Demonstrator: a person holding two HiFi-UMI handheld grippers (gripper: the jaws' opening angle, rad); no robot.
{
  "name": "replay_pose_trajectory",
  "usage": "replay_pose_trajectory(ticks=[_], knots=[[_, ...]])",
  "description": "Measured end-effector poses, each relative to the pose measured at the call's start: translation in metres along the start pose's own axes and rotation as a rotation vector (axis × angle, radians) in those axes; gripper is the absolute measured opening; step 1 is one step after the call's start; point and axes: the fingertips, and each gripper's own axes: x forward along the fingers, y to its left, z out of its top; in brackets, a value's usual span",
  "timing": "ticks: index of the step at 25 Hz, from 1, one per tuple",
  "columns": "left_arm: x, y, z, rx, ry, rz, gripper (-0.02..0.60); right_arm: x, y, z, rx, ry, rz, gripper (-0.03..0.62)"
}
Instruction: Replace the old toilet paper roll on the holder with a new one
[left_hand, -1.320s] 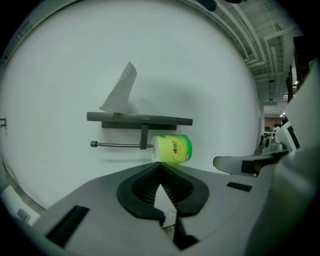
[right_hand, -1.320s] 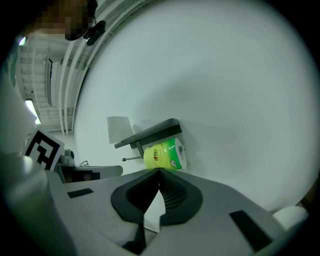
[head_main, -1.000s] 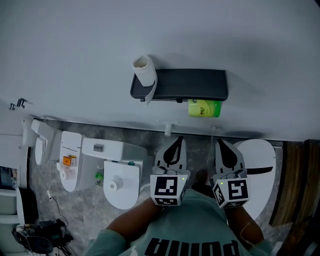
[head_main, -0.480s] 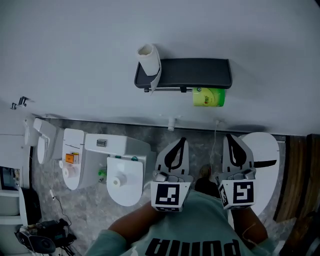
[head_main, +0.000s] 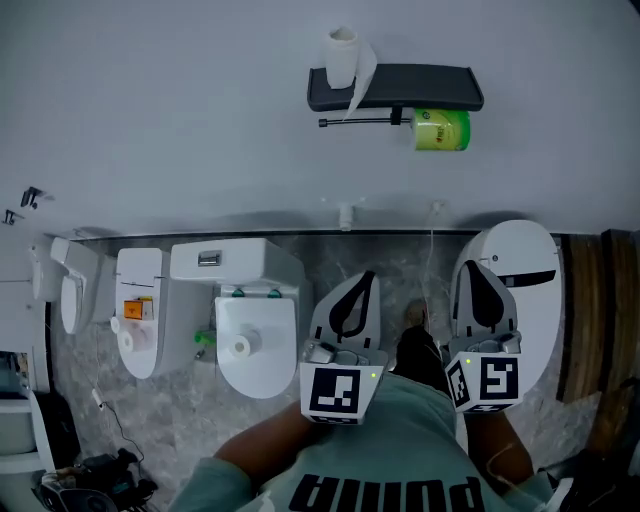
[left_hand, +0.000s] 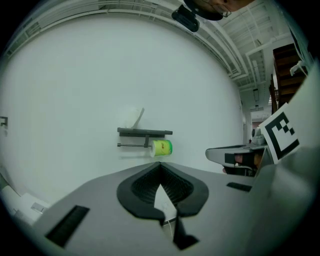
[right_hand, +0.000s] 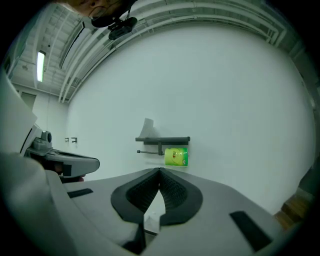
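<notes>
Fingers (head_main: 345, 305) closed together, empty, holder (head_main: 420, 88) now higher in view

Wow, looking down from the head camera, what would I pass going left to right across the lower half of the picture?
White unit with an orange label → white toilet → left gripper → right gripper → brown wooden boards.

Txt: "PUMA" on shirt (head_main: 400, 440); rest illegible.
</notes>
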Motion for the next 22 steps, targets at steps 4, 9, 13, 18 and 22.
replay_pose_trajectory(ticks=[4,9,13,18,22], knots=[[-0.038,-0.002,-0.004,-0.017,-0.015,-0.041,0.008,-0.035,0.031,-0.005,-0.002,0.015,-0.029,0.008],[-0.062,-0.007,0.005,-0.019,-0.047,-0.061,0.008,-0.059,0.05,-0.002,-0.03,0.026,-0.03,0.008],[-0.071,-0.012,0.004,-0.013,-0.049,-0.051,0.008,-0.068,0.049,-0.004,-0.032,0.028,-0.023,0.008],[-0.075,-0.013,0.002,-0.021,-0.034,-0.009,0.008,-0.075,0.043,-0.007,-0.025,0.038,-0.012,0.008],[-0.07,-0.021,-0.004,-0.031,-0.014,0.011,0.008,-0.08,0.037,-0.011,-0.06,0.056,0.023,0.006]])
